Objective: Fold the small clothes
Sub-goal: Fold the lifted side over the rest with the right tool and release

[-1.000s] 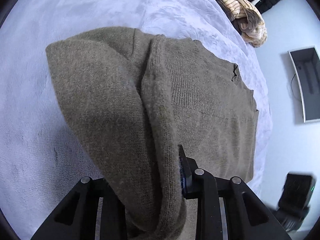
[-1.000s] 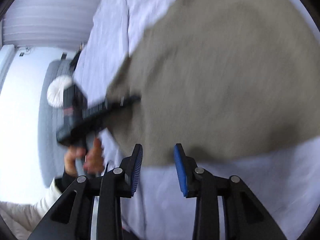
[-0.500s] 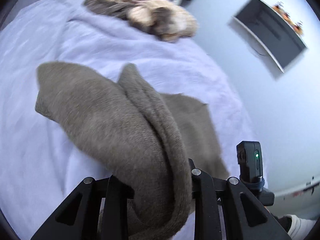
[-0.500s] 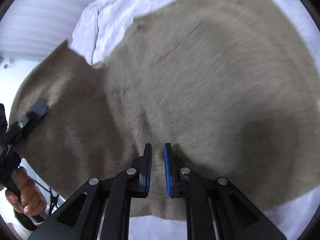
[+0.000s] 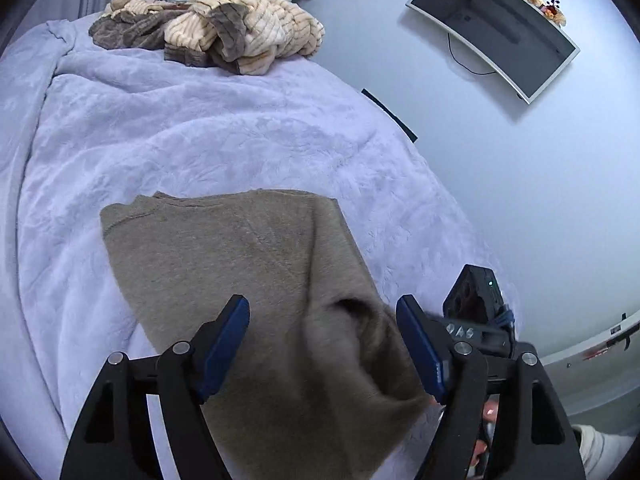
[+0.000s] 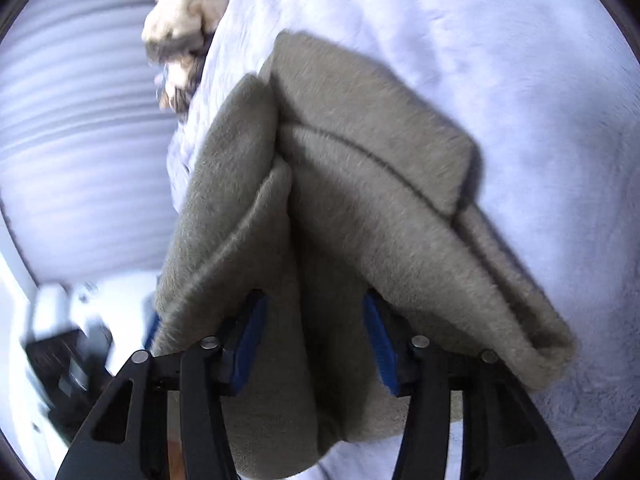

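With both my left claw and right claw opening around the olive-brown knit sweater lying folded on the lilac bed blanket, I judged it best to release fully, then withdraw without dragging the fold.

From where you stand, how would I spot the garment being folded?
Find the pale lavender fleece blanket covering the bed. Near its front edge lies a plain olive-brown knitted sweater, folded; unlike the heap of cream striped clothes at the far end, it is unpatterned.
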Motion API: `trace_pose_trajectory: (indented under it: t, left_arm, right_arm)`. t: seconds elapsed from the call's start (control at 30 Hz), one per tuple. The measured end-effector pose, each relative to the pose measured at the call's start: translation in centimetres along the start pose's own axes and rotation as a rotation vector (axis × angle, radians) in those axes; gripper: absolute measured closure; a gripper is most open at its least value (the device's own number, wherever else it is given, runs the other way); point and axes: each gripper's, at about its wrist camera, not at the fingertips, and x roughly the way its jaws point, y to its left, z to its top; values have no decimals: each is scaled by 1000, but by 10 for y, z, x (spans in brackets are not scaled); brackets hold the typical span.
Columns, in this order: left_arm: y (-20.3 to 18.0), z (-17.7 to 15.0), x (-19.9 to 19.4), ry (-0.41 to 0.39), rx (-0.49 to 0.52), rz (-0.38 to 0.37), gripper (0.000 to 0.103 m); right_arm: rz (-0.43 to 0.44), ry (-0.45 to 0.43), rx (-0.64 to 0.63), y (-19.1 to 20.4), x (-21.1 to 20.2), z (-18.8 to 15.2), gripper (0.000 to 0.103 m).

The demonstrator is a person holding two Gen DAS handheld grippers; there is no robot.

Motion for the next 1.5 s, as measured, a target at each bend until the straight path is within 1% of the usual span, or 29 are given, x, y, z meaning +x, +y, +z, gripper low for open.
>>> trace_pose_trajectory:
  t: [0.1,0.17,0.2,0.27,0.3,0.37,0.43,0.47,0.5,0.53,0.57,0.6,0.63,0.7,0.77,0.8,0.87,0.93,1.0,1.03,1.07,1.1,1.13,1.17,1.27,1.33,1.43,1.47,1.5]
  left_arm:
    - [34,-16,-16,6,-45,104,26]
    - [64,-33,-13,59,-115,163,26]
    - [81,-43,-10,93,-160,196,26]
    - [100,-58,-5,130,-219,226,26]
    - [107,-67,-2,142,-243,240,26]
    - [111,-76,6,165,-258,253,26]
    - [107,-80,10,172,-254,262,26]
    - [104,-80,11,170,-251,262,26]
    - [99,-78,10,157,-245,259,26]
    - [94,-75,8,140,-238,256,26]
    - [89,-71,7,116,-224,252,26]
    - [83,-66,6,97,-205,253,26]
    - [78,-62,7,85,-187,258,26]
    - [69,-53,15,85,-153,279,26]
    - [65,-51,33,124,-130,312,26]
    - [66,-54,42,146,-128,294,21]
    - [67,-58,57,179,-123,305,11]
    - [69,-60,60,186,-116,303,11]
    - [73,-61,54,187,-133,291,11]
    - [74,-61,52,191,-140,291,11]
    - [75,-62,49,193,-147,294,11]
    - [76,-62,44,194,-154,304,11]
    - [76,-63,40,192,-158,311,11]
    - [76,-64,35,188,-161,314,11]
    - [72,-69,22,173,-176,298,11]
    - [67,-73,22,180,-176,298,11]
    - [59,-86,42,254,-161,336,11]
    - [58,-90,49,275,-157,340,11]
    - [57,-96,54,287,-161,337,11]
  right_arm:
    - [101,-37,59,-6,-12,7,29]
    - [176,-60,95,-8,-16,9,24]
    - [238,-69,120,-13,-26,16,22]
    - [308,-56,143,-9,-28,26,22]
    - [302,-29,133,-4,-23,30,22]
    - [215,33,71,11,-9,37,22]
    - [37,101,-42,30,0,39,23]
    - [-34,118,-96,39,3,42,41]
    - [-146,136,-191,55,10,40,80]
    - [-220,131,-274,70,11,37,85]
    - [-246,106,-360,88,7,33,85]
    - [-236,79,-415,100,2,31,85]
    - [-226,47,-463,111,-4,30,85]
    - [-256,2,-517,119,-12,35,85]
    - [-315,2,-481,100,-17,41,85]
    - [-372,-5,-455,86,-18,44,84]
    - [-463,-10,-383,51,-18,52,76]
    - [-419,-31,-340,35,-25,51,76]
    - [-448,-41,-357,38,-34,45,73]
    - [-478,-42,-382,40,-39,41,69]
    - [-539,-49,-412,42,-51,32,59]
    - [-603,-60,-428,34,-61,24,39]
    - [-652,-75,-438,36,-68,18,32]
    - [-655,-94,-446,40,-78,12,32]
    - [-577,-127,-425,43,-108,-11,32]
    - [-564,-152,-416,39,-125,-25,32]
    - [-575,-134,-379,19,-133,-40,33]
    - [-603,-126,-367,19,-117,-38,39]
    - [-632,-119,-346,10,-115,-38,53]
